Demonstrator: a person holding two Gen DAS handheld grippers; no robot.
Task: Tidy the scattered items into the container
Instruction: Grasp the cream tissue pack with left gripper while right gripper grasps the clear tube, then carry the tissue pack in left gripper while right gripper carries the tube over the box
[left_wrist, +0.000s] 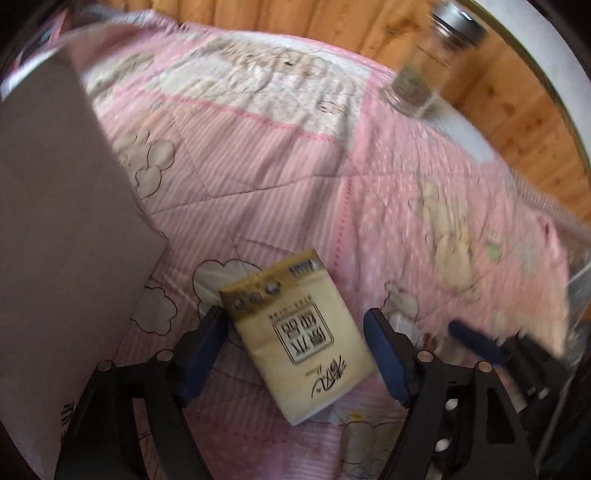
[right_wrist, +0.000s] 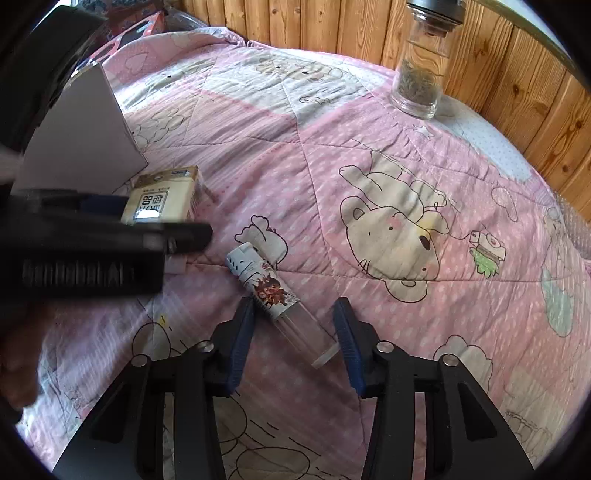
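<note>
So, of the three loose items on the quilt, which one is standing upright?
The glass jar with the metal lid, far back near the wooden wall. The tissue pack and the lighter both lie flat.

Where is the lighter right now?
The white cartoon-printed lighter lies on the pink quilt in the right wrist view, between the open right hand-held gripper fingers.
</note>
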